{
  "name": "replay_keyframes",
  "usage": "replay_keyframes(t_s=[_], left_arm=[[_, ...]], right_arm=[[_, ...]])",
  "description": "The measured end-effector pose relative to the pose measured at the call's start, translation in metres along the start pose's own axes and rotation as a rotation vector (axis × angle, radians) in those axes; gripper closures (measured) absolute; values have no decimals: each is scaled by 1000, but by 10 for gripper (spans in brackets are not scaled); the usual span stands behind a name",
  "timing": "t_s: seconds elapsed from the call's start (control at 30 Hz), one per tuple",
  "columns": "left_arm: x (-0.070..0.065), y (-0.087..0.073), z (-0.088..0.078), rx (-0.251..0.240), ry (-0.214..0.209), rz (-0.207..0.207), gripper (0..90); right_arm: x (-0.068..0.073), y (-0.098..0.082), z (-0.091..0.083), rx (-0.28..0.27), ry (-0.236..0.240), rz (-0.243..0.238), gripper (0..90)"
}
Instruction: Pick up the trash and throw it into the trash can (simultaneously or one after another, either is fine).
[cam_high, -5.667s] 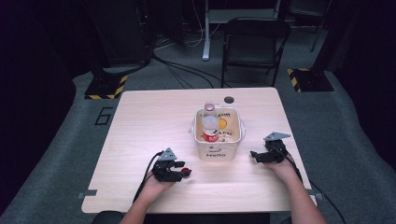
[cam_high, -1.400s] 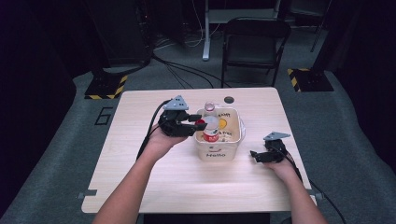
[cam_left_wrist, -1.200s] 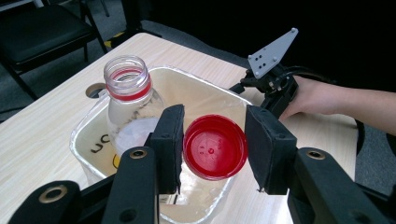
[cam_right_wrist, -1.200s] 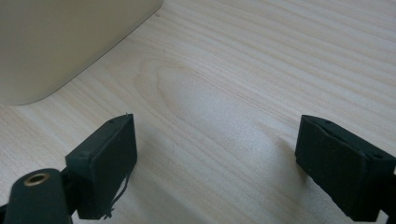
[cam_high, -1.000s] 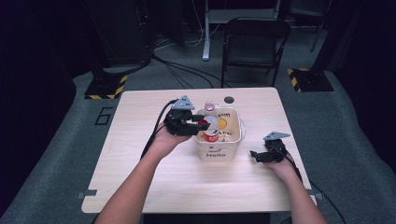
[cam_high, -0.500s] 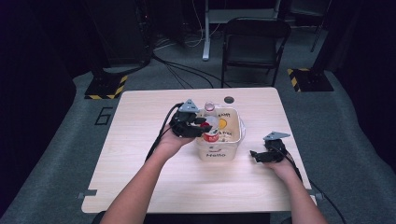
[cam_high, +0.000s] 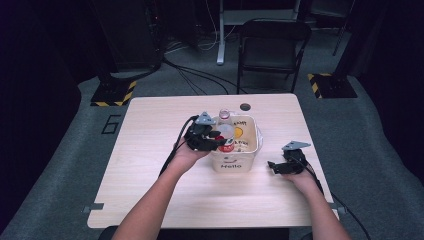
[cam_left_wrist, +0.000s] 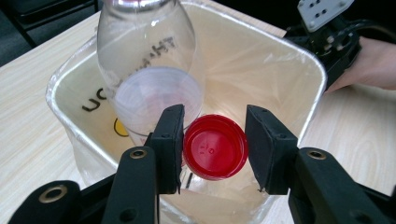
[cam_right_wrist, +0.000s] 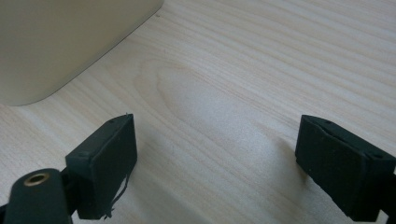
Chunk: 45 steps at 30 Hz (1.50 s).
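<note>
left gripper (cam_left_wrist: 212, 149) held over bin (cam_left_wrist: 308, 70), jaws bracketing red cap (cam_left_wrist: 215, 147), contact undetermined; bottle axis upright. right gripper (cam_right_wrist: 215, 168) spread, idle, right of bin.

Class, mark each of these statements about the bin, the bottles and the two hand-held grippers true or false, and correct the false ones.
1. The left hand-held gripper has its jaws either side of a red cap. True.
2. The right hand-held gripper holds a bottle. False: its jaws are open over the bare table.
3. The bin lies tipped on its side. False: it stands upright.
4. A clear bottle stands in the bin. True.
</note>
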<state>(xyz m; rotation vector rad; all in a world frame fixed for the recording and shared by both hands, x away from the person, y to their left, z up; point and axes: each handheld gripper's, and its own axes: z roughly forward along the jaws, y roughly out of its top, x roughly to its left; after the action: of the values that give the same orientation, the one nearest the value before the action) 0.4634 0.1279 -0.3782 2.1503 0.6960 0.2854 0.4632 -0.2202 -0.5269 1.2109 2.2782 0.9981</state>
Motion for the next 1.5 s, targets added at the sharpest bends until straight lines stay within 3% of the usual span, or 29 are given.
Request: replay_keyframes(t_s=[0.63, 0.83, 1.13, 1.3, 1.5], left_arm=[[3, -2, 7, 2, 15, -15, 571], [5, -6, 6, 10, 12, -33, 518], [6, -9, -12, -37, 10, -37, 503], [12, -14, -25, -48, 7, -63, 473], [14, -14, -27, -59, 9, -71, 430]], right_arm=[[0, 0, 0, 2, 2, 5, 120], [0, 0, 0, 2, 2, 5, 120], [0, 0, 0, 1, 2, 5, 120], [0, 0, 1, 0, 2, 4, 121], [0, 0, 0, -2, 1, -3, 123]])
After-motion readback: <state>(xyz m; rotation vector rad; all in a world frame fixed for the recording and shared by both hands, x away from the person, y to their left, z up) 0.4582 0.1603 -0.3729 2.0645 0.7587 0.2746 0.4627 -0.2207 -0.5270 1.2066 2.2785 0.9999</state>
